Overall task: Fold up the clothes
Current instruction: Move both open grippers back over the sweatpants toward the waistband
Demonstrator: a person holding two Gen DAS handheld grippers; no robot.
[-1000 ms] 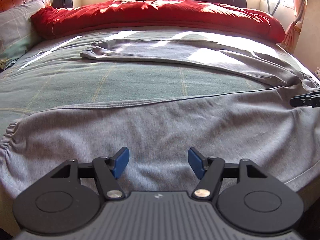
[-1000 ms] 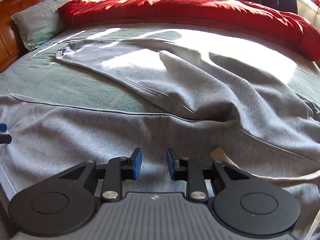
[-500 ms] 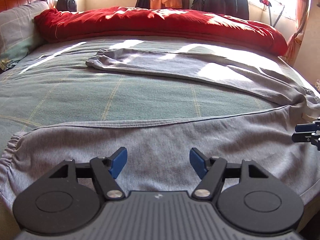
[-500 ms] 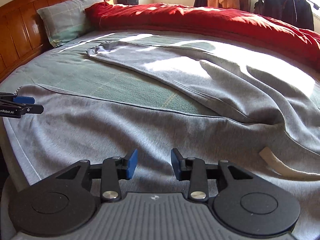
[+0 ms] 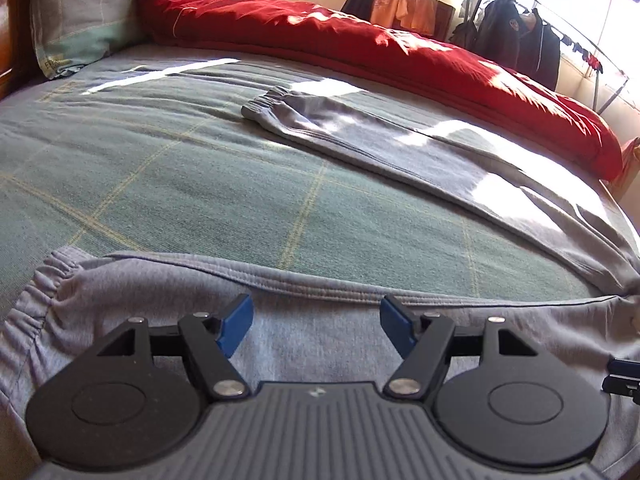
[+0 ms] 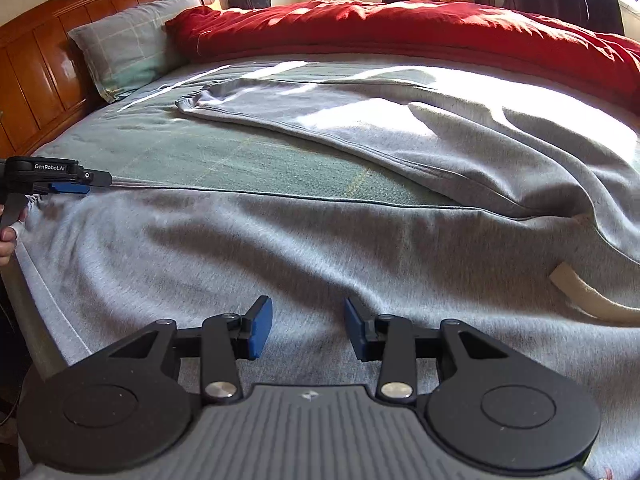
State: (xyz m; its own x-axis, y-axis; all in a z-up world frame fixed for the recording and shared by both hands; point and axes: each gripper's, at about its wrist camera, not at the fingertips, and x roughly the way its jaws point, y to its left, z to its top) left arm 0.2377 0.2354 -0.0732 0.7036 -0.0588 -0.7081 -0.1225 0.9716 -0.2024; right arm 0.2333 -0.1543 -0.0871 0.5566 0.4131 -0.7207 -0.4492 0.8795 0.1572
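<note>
Grey sweatpants [image 6: 320, 240] lie spread on the bed with the legs apart. The near leg [image 5: 160, 292] runs across the front and ends in a gathered cuff [image 5: 36, 300]; the far leg [image 5: 380, 152] stretches toward the red duvet. My left gripper [image 5: 316, 316] hovers open over the near leg close to its cuff, with only flat cloth below. It also shows at the left edge [image 6: 68, 184] beside the leg's seam. My right gripper [image 6: 308, 324] is over the pants' upper part, its jaws opening with nothing clamped. A cream drawstring [image 6: 580, 296] lies to its right.
A red duvet [image 5: 360, 44] is bunched along the far side of the bed. A checked pillow [image 6: 128, 44] leans on the wooden headboard [image 6: 36, 60]. Clothes hang on a rack [image 5: 520, 40] by the window. A hand [image 6: 6, 240] shows at the left edge.
My left gripper has slid left along the near leg toward its cuff. The right gripper's jaws have spread wider, and its view has swung left toward the headboard.
</note>
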